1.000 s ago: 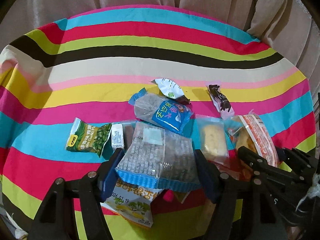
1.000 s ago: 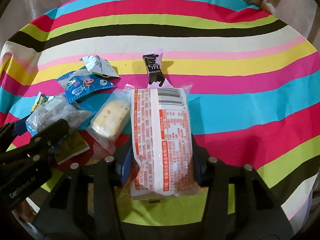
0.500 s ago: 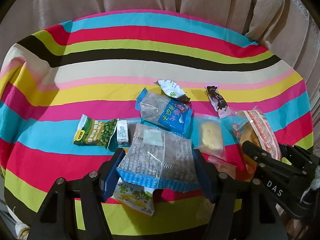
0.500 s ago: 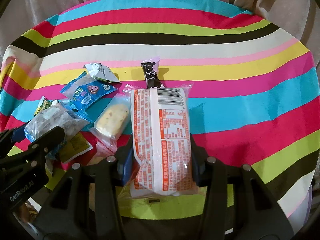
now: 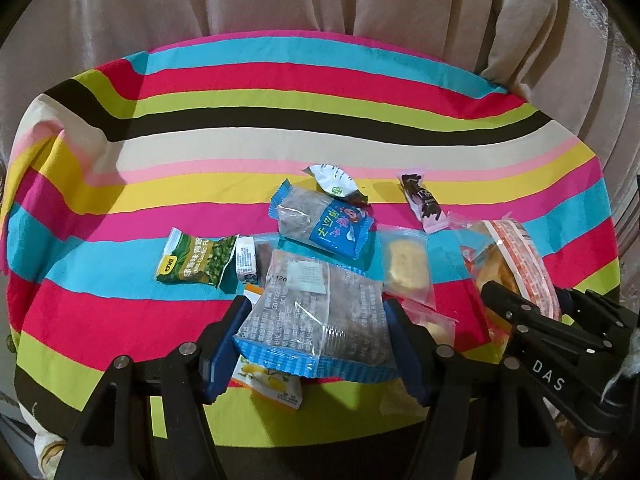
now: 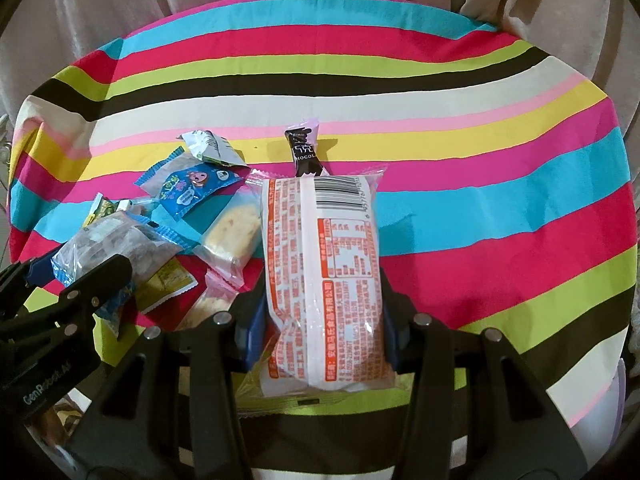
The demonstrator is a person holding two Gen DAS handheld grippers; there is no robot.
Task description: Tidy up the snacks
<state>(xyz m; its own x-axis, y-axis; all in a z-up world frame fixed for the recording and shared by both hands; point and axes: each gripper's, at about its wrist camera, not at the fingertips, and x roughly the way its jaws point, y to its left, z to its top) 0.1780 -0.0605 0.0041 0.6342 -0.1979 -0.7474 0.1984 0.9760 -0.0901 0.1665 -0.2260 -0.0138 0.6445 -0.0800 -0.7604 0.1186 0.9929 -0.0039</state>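
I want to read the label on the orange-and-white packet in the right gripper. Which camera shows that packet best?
The right wrist view: the orange-and-white packet lies lengthwise between the right gripper pads, barcode and print facing the camera. The left wrist view shows it only edge-on at the right, partly behind the gripper.

a clear blue-edged snack pack and an orange-printed bag (both lifted) above scattered snacks.

A desk under a bright striped cloth carries loose snacks: a green pea packet at the left, a blue cartoon packet mid-scene, a white wrapper beyond it, a pink chocolate bar and a clear-wrapped cake to the right
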